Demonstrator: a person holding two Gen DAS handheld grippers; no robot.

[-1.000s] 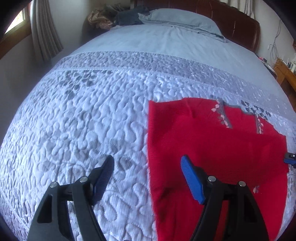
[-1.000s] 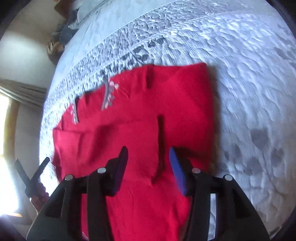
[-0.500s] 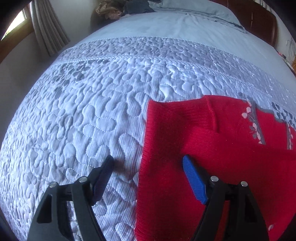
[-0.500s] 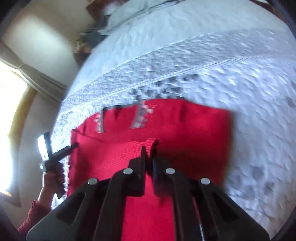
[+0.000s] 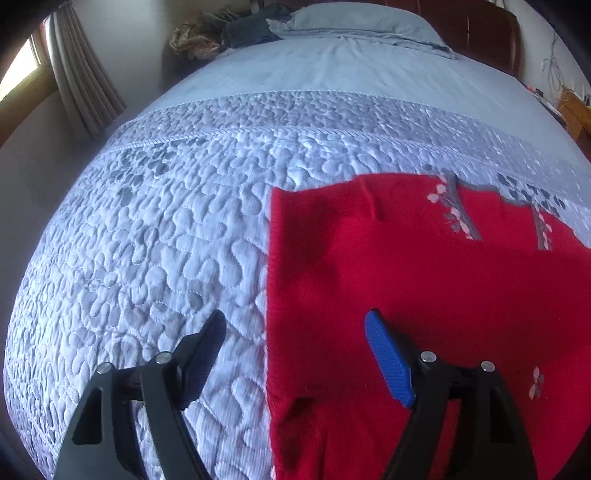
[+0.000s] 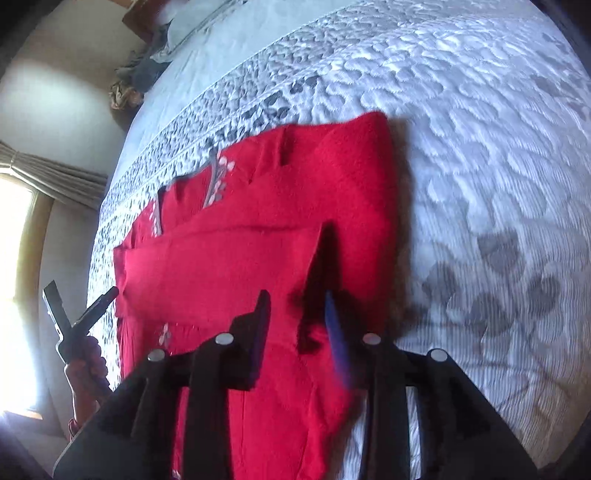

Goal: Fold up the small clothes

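Left wrist view: left gripper [image 5: 295,328] had jaws wide open, holding nothing, hovering over the left edge of the red sweater [image 5: 424,280]. Sweater lay flat on the quilt [image 5: 166,229], right of centre, grey flowered trim at its far edge. Pillow [image 5: 354,22] at far end of bed.

Right wrist view: right gripper [image 6: 297,306] jaws were parted, empty, above the sweater [image 6: 229,269]; a folded flap crossed its middle. Left gripper [image 6: 79,317] was at the sweater's left edge, in a hand [image 6: 86,369]. Curtain [image 6: 51,177] far left.
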